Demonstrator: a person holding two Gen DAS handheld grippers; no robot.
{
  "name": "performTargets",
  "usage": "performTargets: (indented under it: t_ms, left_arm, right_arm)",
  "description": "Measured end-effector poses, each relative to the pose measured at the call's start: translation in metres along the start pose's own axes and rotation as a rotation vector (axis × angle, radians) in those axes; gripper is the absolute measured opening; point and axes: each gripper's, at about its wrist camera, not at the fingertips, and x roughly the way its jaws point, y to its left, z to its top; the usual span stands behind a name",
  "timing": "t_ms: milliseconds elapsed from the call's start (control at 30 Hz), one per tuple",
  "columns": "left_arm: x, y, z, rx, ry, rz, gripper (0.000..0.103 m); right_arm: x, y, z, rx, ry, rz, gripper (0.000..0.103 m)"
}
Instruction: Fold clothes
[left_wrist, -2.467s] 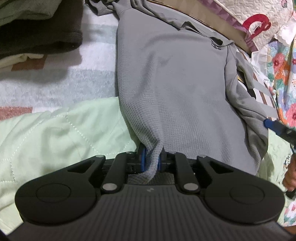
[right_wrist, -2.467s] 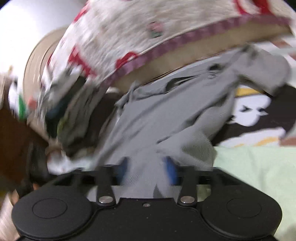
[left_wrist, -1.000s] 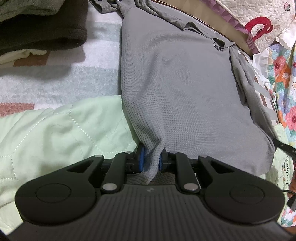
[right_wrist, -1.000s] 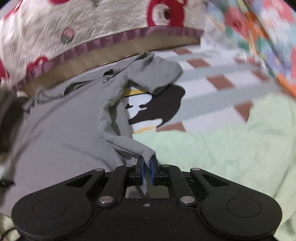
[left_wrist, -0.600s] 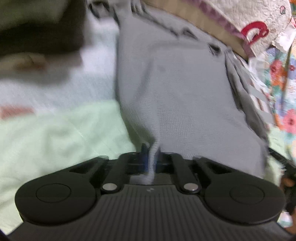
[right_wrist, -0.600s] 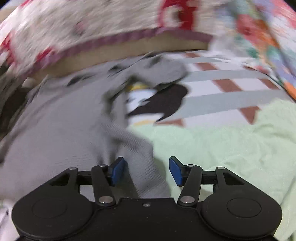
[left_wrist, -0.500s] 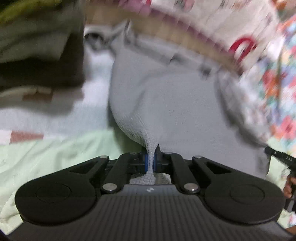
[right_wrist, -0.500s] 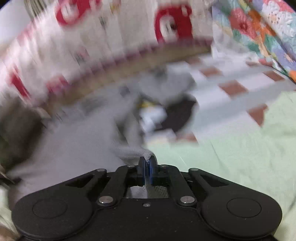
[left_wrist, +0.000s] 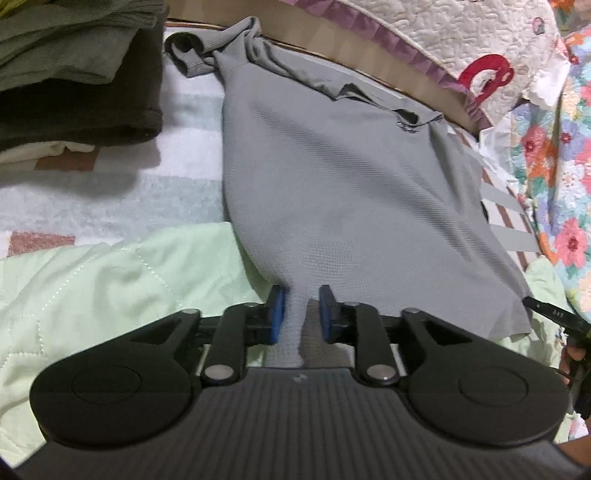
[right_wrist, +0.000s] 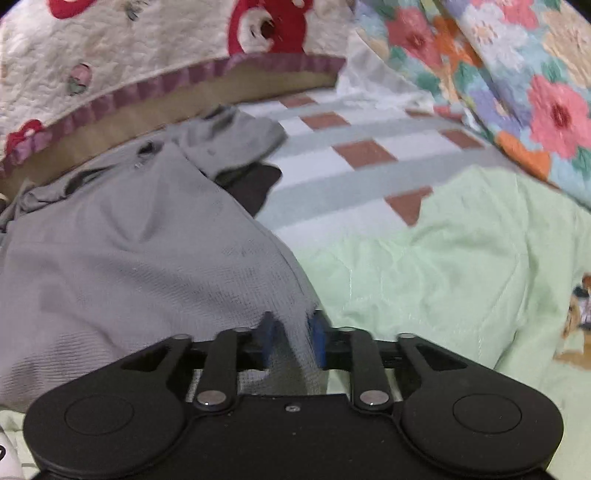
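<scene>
A grey waffle-knit polo shirt (left_wrist: 343, 177) lies spread on the bed, collar far, hem near. My left gripper (left_wrist: 298, 314) sits at the hem's left corner with its blue pads (left_wrist: 276, 314) parted and a fold of hem loose between them. In the right wrist view the shirt (right_wrist: 129, 251) fills the left side. My right gripper (right_wrist: 291, 336) is at the hem's right corner, pads (right_wrist: 318, 339) apart, cloth lying between them unpinched. The right sleeve (right_wrist: 236, 144) lies bunched near the collar.
A light green quilt (left_wrist: 92, 280) lies under the hem. A stack of folded dark and green clothes (left_wrist: 74, 74) sits far left. A strawberry-print quilt (right_wrist: 129, 48) and a floral quilt (right_wrist: 517, 81) border the far and right sides. A checked bedsheet (right_wrist: 351, 162) shows to the right.
Half a second ago both grippers were shut on the hem corners and moving. Now both have opened and the shirt lies flatter and stretched out.
</scene>
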Motion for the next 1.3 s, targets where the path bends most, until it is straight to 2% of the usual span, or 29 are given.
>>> performTargets:
  t_ms: [33,67,100,133,167,267,367,400,433,467,500,533,567,667,733,833,900,967,1033,1100,1167,1233,1300]
  left_arm:
    - [0.001,-0.002,-0.001,0.006,0.007,-0.003,0.04]
    - [0.002,-0.004,-0.003,0.006,0.023,0.004,0.052]
    - [0.005,-0.006,-0.005,0.001,0.047,0.018,0.058]
    - [0.007,-0.007,-0.007,-0.005,0.074,0.029,0.058]
    - [0.009,-0.008,-0.009,-0.008,0.09,0.03,0.058]
    - [0.01,-0.014,-0.015,-0.001,0.098,0.038,0.058]
    - [0.01,-0.02,-0.019,-0.002,0.089,0.06,0.064]
    - [0.01,-0.02,-0.021,-0.025,0.086,0.058,0.071]
    - [0.01,-0.021,-0.021,-0.054,0.084,0.053,0.076]
    - [0.01,-0.022,-0.021,-0.08,0.086,0.04,0.08]
    - [0.009,-0.025,-0.02,-0.07,0.087,0.032,0.065]
    - [0.007,-0.03,-0.019,-0.037,0.084,0.033,0.046]
    - [0.005,-0.035,-0.016,0.002,0.079,0.048,0.006]
    - [-0.008,-0.04,0.002,0.008,-0.028,0.062,0.005]
    - [-0.009,-0.045,0.014,0.003,-0.085,0.094,0.005]
    - [0.006,-0.063,0.029,0.072,-0.162,0.22,0.008]
    - [0.021,-0.074,0.033,0.106,-0.186,0.277,0.013]
    - [0.033,-0.08,0.036,0.089,-0.15,0.315,0.014]
    - [0.034,-0.084,0.033,0.069,-0.141,0.303,0.02]
    - [0.023,-0.085,0.028,0.041,-0.164,0.296,0.04]
    - [0.01,-0.089,0.021,0.037,-0.197,0.32,0.044]
    - [-0.002,-0.101,0.011,0.128,-0.231,0.414,0.047]
    - [-0.008,-0.119,-0.005,0.302,-0.242,0.505,0.055]
  right_arm:
    - [-0.003,-0.003,-0.001,0.008,-0.006,0.023,0.046]
    - [-0.005,-0.007,-0.003,0.023,-0.004,0.05,0.057]
    - [-0.005,-0.011,-0.006,0.039,-0.003,0.083,0.067]
    - [-0.005,-0.017,-0.01,0.059,-0.007,0.124,0.07]
    - [-0.005,-0.024,-0.017,0.084,-0.009,0.15,0.07]
    - [-0.004,-0.036,-0.04,0.168,0.005,0.156,0.07]
    - [-0.009,-0.037,-0.044,0.168,-0.029,0.201,0.07]
    - [-0.009,-0.036,-0.043,0.148,-0.034,0.239,0.04]
    - [-0.009,-0.033,-0.041,0.121,-0.03,0.304,0.006]
    - [-0.013,-0.03,-0.036,0.092,-0.028,0.411,0.006]
    - [-0.022,-0.025,-0.029,0.078,-0.065,0.49,0.006]
    - [-0.034,-0.019,-0.018,0.063,-0.116,0.537,0.006]
    - [-0.044,-0.014,-0.006,0.052,-0.161,0.565,0.006]
    - [-0.048,-0.009,0.035,0.023,-0.242,0.488,0.006]
    - [-0.033,-0.006,0.056,-0.028,-0.236,0.399,0.006]
    - [0.003,-0.001,0.084,-0.059,-0.199,0.295,0.006]
    - [0.024,-0.003,0.094,-0.051,-0.162,0.287,0.006]
    - [0.043,-0.01,0.098,-0.031,-0.107,0.278,0.01]
    - [0.053,-0.018,0.095,-0.006,-0.08,0.29,0.011]
    - [0.06,-0.027,0.088,0.021,-0.067,0.313,0.018]
    - [0.061,-0.036,0.083,0.036,-0.081,0.333,0.027]
    - [0.047,-0.045,0.073,0.071,-0.135,0.391,0.029]
    - [0.034,-0.047,0.057,0.082,-0.171,0.45,0.045]
